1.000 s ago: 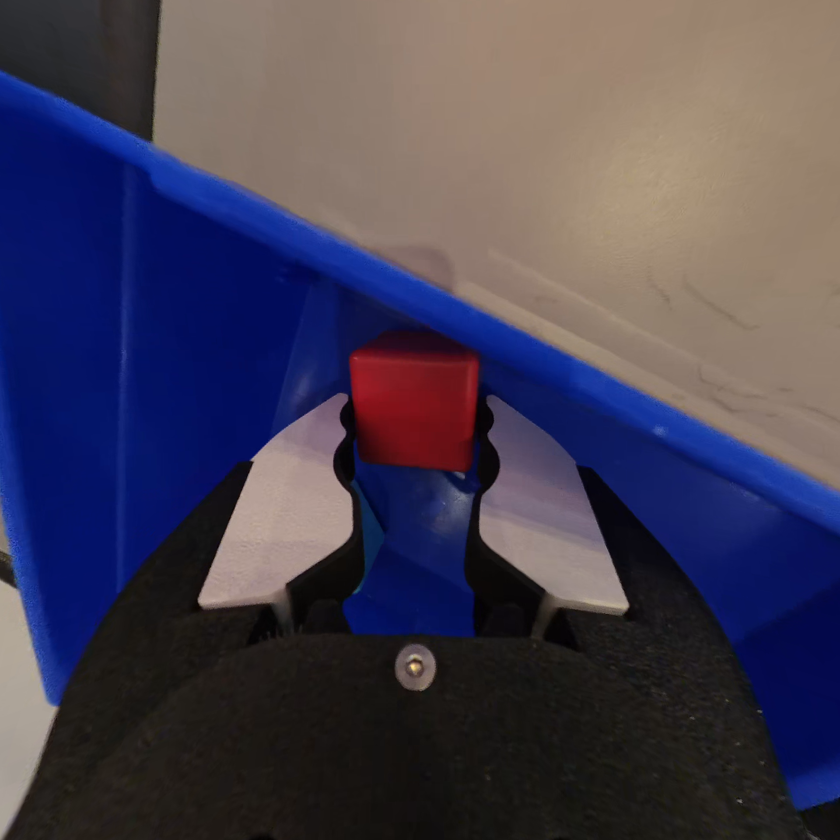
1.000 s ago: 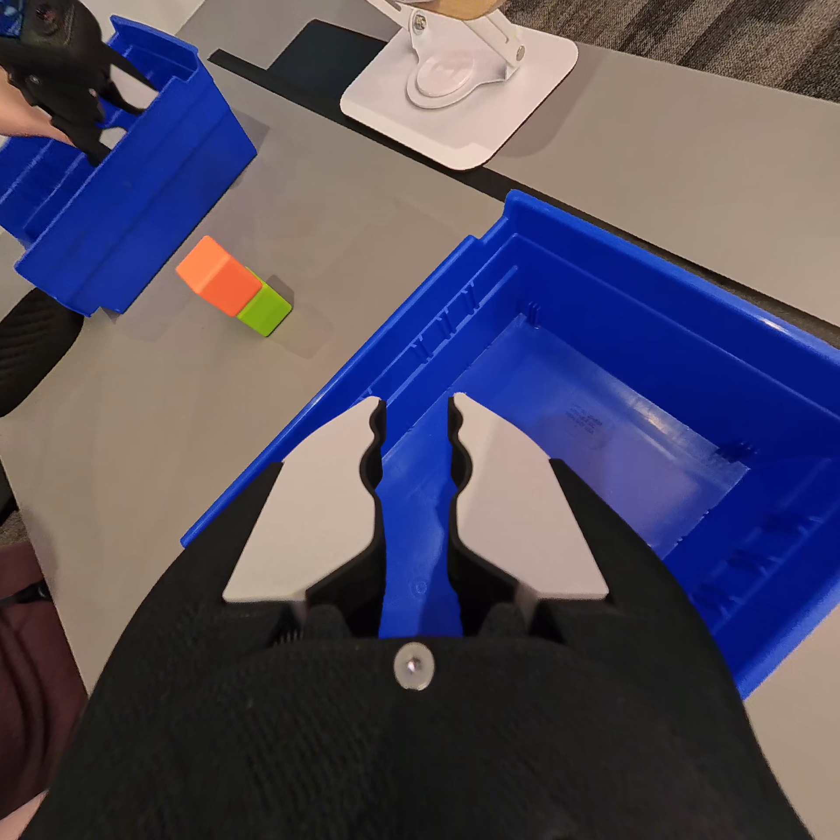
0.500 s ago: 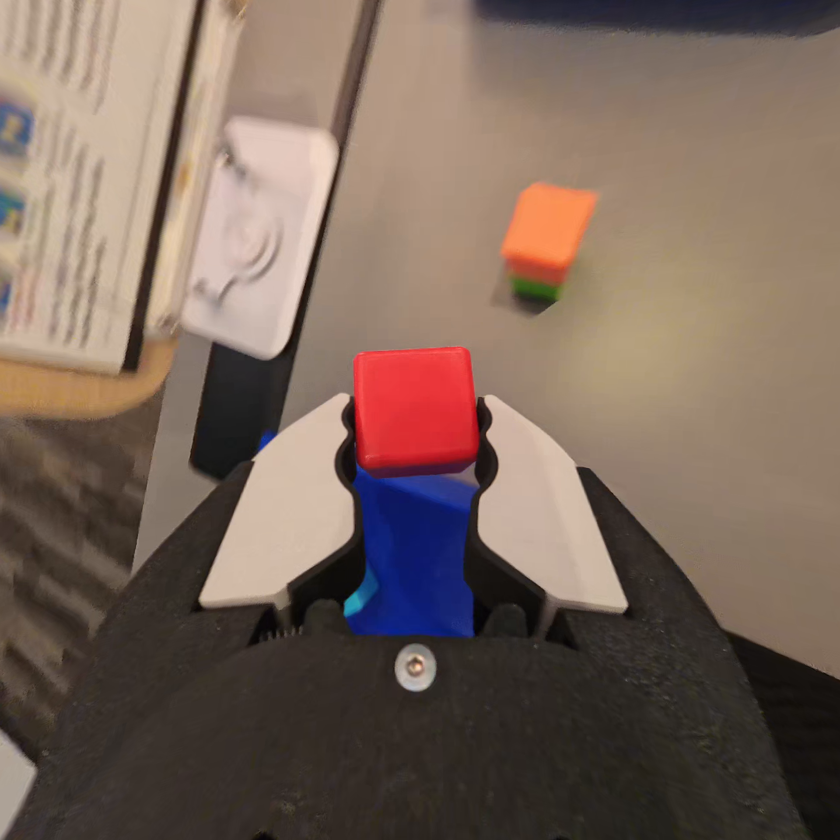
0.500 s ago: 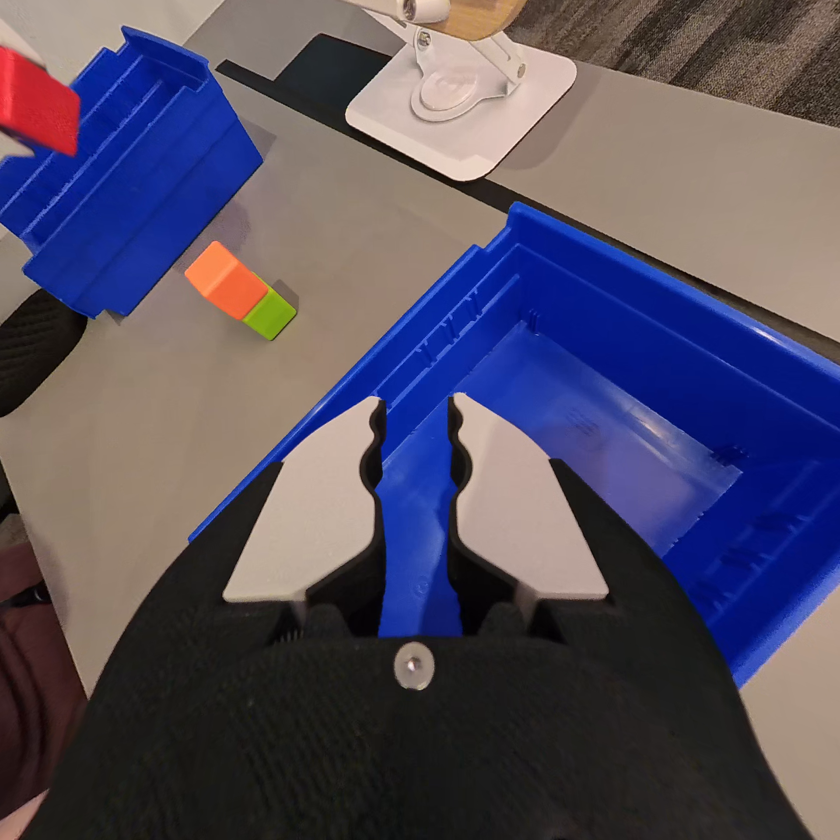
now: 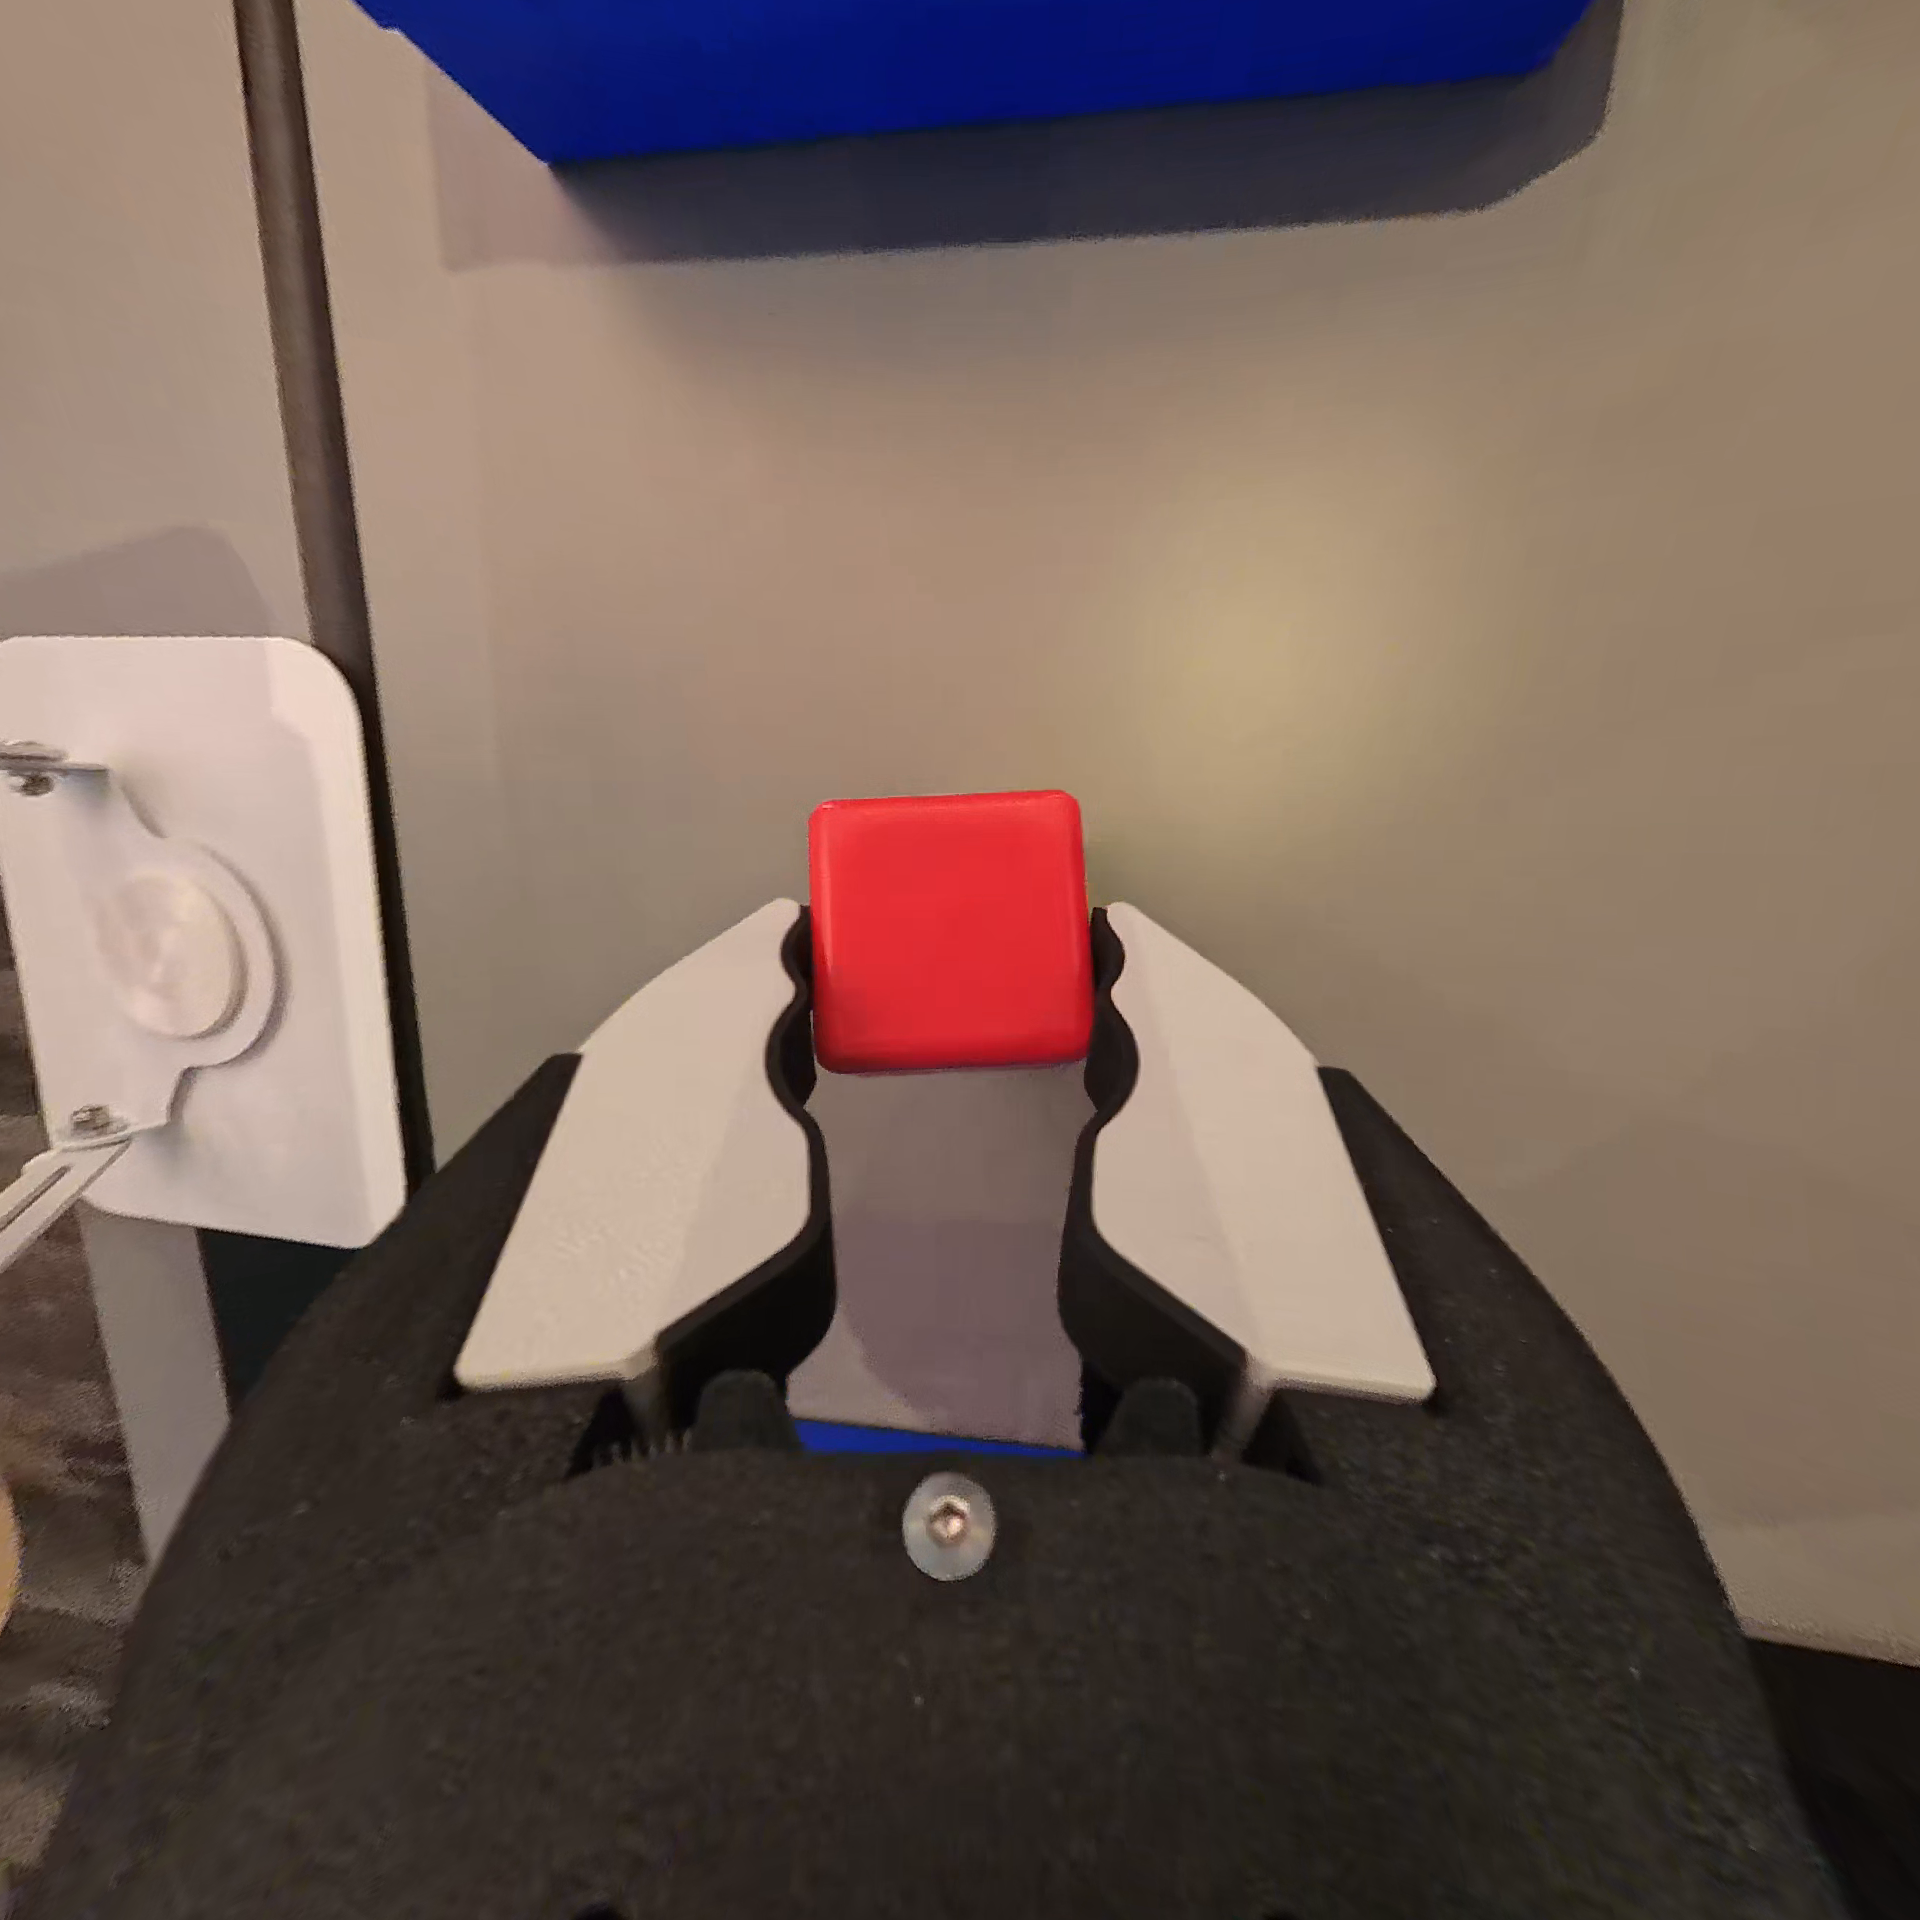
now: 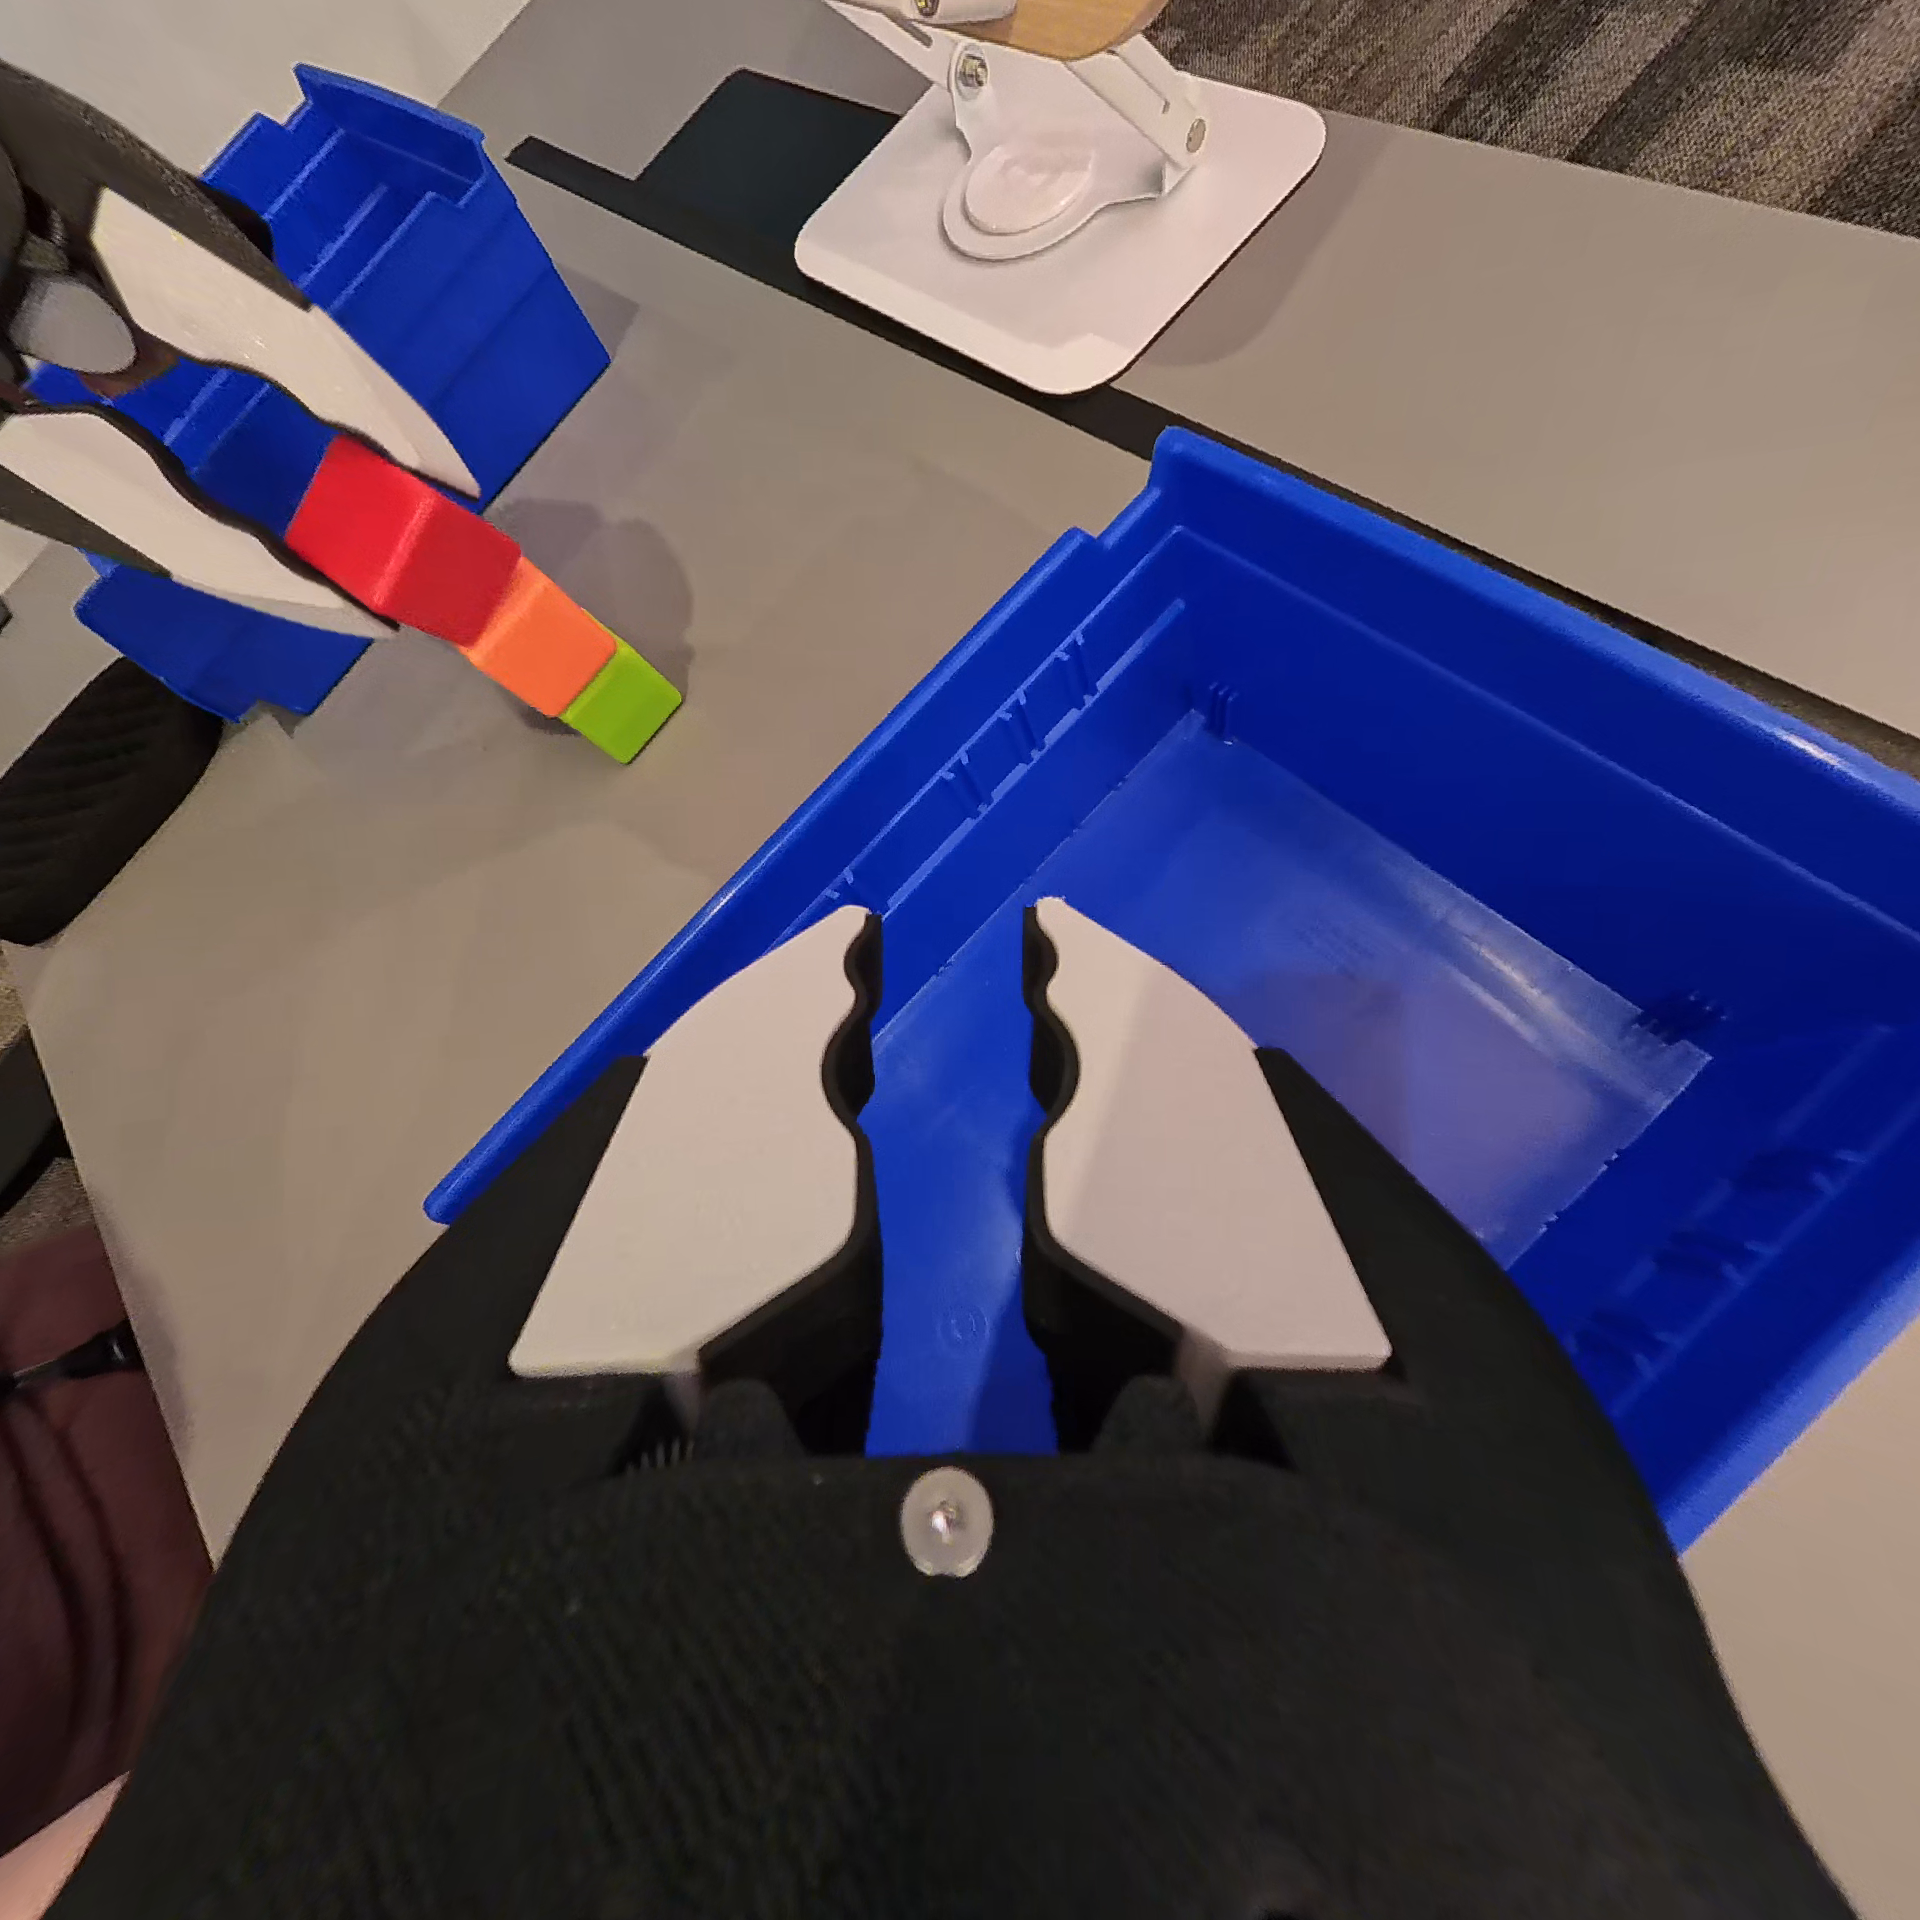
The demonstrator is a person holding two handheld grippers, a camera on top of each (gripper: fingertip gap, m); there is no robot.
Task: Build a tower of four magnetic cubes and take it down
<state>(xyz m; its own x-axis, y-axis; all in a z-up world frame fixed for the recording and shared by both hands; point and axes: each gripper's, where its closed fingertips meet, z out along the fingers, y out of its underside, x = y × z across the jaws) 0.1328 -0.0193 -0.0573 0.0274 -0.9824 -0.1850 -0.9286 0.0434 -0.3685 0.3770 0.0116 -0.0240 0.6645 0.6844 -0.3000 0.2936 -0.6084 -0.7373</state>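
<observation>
We are part way up the tower. A green cube [image 6: 623,712] sits on the grey table [image 6: 395,935], and an orange cube [image 6: 540,649] sits on top of it. Our left gripper [image 5: 948,935] holds a red cube [image 5: 948,933] tight between its two fingers, right over the orange one. From the right wrist view the red cube looks like it is touching the orange cube, but we cannot be sure it is all the way down. If it is, that makes three cubes. We think one more cube must go on, and then the whole tower has to come apart again. We cannot see a fourth cube anywhere.

Our right gripper [image 6: 951,920] holds nothing. Its jaws have a narrow gap between them, and it hangs over the big blue bin [image 6: 1455,665], which looks bare inside. A small blue bin [image 6: 436,260] stands behind the tower, near the left gripper.

The cubes are smooth, shiny plastic with soft rounded corners and flat sides. The bins are hard, glossy plastic with little ribs along the walls. The table is flat and dull. The gripper fingers are pale grey with wavy black edges, and the body behind them looks rough and black. A white stand [image 6: 1060,239] with a flat base sits at the far side.
</observation>
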